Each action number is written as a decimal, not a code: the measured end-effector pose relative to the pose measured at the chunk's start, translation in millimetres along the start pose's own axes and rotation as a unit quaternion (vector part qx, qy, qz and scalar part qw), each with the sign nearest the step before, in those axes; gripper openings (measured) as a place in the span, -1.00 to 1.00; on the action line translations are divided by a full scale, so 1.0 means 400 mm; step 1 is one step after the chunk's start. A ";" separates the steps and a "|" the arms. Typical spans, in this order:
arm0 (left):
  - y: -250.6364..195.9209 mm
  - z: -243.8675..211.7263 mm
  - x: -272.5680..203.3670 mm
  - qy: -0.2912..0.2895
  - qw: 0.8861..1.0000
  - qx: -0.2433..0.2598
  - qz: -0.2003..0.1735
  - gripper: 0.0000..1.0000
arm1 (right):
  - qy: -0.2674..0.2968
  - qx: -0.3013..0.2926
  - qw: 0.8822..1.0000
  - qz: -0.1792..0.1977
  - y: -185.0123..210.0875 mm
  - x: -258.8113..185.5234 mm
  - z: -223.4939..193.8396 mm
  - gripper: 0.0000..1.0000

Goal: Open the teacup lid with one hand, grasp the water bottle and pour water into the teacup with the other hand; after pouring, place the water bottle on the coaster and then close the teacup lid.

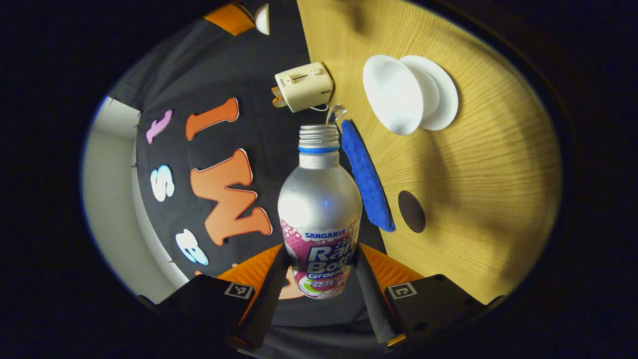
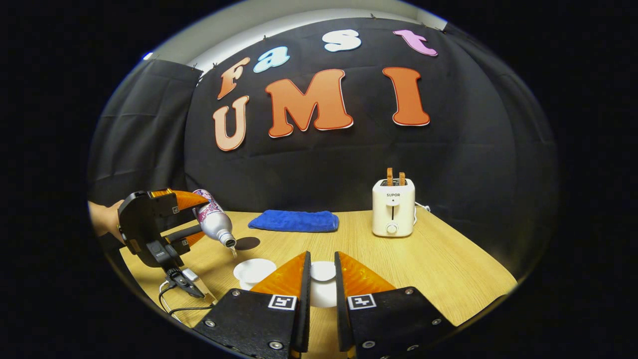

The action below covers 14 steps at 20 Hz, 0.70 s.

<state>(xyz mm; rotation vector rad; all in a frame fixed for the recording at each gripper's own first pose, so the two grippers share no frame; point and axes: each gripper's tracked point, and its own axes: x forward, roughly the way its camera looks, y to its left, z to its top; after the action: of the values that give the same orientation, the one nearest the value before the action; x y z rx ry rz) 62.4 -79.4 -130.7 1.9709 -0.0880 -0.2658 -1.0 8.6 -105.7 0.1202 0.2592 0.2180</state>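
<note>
A silver water bottle (image 1: 319, 209) with a pink label has no cap, and my left gripper (image 1: 320, 254) is shut on its lower body. In the right gripper view that bottle (image 2: 214, 219) tilts mouth-down over the open white teacup (image 2: 253, 270), and a thin trickle hangs from its mouth. The teacup (image 1: 394, 94) stands on a white saucer (image 1: 443, 92). A dark round coaster (image 1: 411, 211) lies beside the cup; the coaster (image 2: 247, 243) is bare. My right gripper (image 2: 321, 257) is shut on the white teacup lid (image 2: 323, 273), right of the cup.
A folded blue towel (image 2: 294, 221) lies at the back of the wooden table (image 2: 448, 269). A cream toaster (image 2: 393, 207) with two slices stands at the back right. A hand (image 2: 102, 219) holds the left gripper, and a cable (image 2: 172, 294) trails near the table's left edge.
</note>
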 end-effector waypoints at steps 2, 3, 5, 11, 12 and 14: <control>0.002 -0.005 0.008 0.000 1.000 0.009 -0.001 0.65 | -0.001 -0.001 1.000 -0.001 -0.003 -0.001 0.001 -0.54; 0.006 -0.007 0.006 -0.001 1.000 0.014 0.000 0.62 | 0.001 -0.002 1.000 0.000 -0.002 -0.001 -0.001 -0.54; 0.010 -0.009 0.008 -0.001 1.000 0.021 0.001 0.65 | 0.001 -0.002 1.000 0.001 -0.001 -0.002 0.000 -0.54; 0.056 -0.038 0.018 0.003 0.999 0.047 0.017 0.62 | -0.003 -0.004 1.000 0.000 -0.004 -0.004 0.008 -0.54; 0.066 -0.043 0.021 0.004 0.998 0.051 0.020 0.62 | -0.002 -0.004 1.000 0.001 -0.003 -0.004 0.010 -0.54; 0.085 -0.058 0.026 0.007 0.998 0.064 0.026 0.62 | -0.004 -0.003 1.000 0.000 -0.004 -0.002 0.014 -0.54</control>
<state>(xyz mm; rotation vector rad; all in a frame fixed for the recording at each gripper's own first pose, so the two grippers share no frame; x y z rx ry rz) 80.0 -74.6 -92.3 2.0941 -0.1503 -0.2165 -0.1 6.2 -100.4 0.1144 0.2509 0.2182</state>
